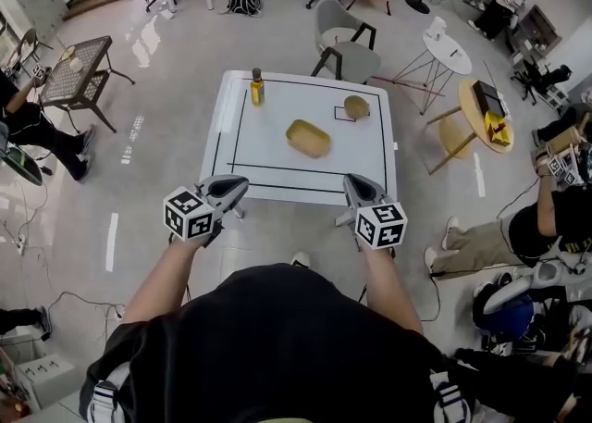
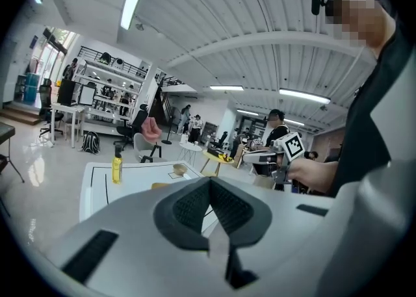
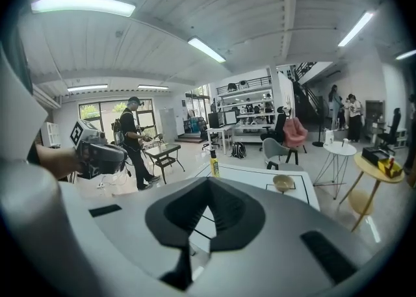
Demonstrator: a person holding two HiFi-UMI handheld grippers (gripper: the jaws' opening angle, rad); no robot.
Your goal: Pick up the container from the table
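**Both grippers clenched and empty, container untouched on the table**

We hold the left gripper (image 1: 239,188) at the near-left corner of the white table (image 1: 277,164) and the right gripper (image 1: 353,188) at its near-right corner. Both point toward the table's far side. In each gripper view the dark pads meet at the tips with nothing between them, so both pairs of jaws are pressed together on empty air.

The container (image 1: 309,138), a shallow yellow oval dish, lies near the middle of the table, inside the black outline drawn on the top. It is well apart from both grippers. A yellow bottle (image 1: 257,87) stands upright toward the table's far-left corner. A tan bowl (image 1: 356,107) sits toward the far-right corner, on a small black rectangle marked there. A grey chair (image 1: 344,42) stands just beyond the table's far edge.
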